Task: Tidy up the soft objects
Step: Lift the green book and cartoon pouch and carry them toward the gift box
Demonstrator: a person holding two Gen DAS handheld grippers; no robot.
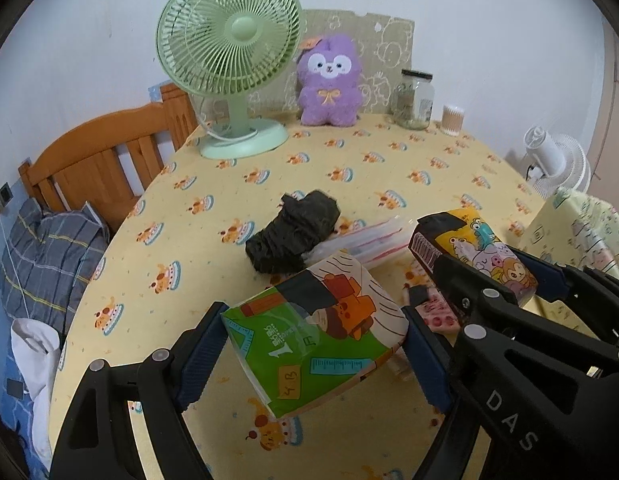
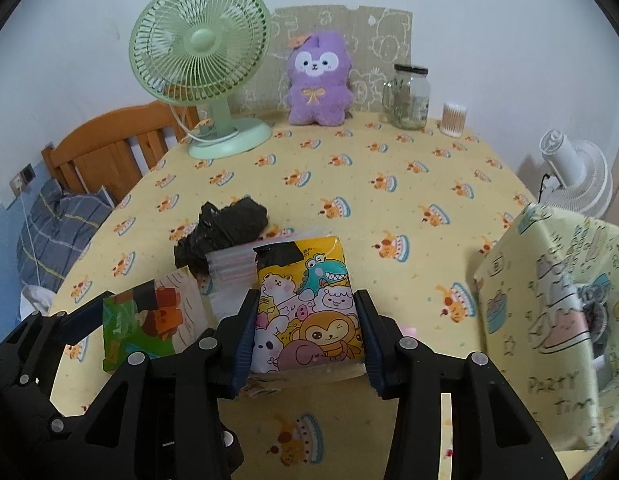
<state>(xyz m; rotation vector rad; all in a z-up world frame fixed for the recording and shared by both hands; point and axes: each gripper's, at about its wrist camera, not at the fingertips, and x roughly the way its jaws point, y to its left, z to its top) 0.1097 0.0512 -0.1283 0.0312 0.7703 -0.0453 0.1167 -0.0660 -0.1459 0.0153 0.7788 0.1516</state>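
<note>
I am holding a soft tissue pack in each hand-held gripper, both seemingly lifted just clear of the table (image 1: 389,168). The left hand-held gripper (image 1: 313,348) is clamping the green-and-brown tissue pack (image 1: 317,332) across its width, one blue pad on each long side, with the pack tilting down toward the camera. The right hand-held gripper (image 2: 307,340) is squeezing the yellow cartoon-animal tissue pack (image 2: 307,308) by its near end, so most of the pack is sticking out ahead of the fingertips. I am judging both packs to be light, squashy and wrapped in slick film, so they are likely yielding under the pads and could slide or sag if I swing them; gripping across the flat sides near the middle, as on the left, looks safer than the end hold on the right. Just ahead of both hand-held grippers a crumpled black plastic bag (image 2: 221,232) and a clear zip pouch (image 2: 233,264) are lying on the table, limp things that I would pinch by a bunched fold. Further ahead, well apart from the fingertips, a purple plush toy (image 2: 317,80) is sitting against the wall. To the right of the right hand-held gripper a patterned fabric bin (image 2: 549,312) is standing, possibly where these belong.
</note>
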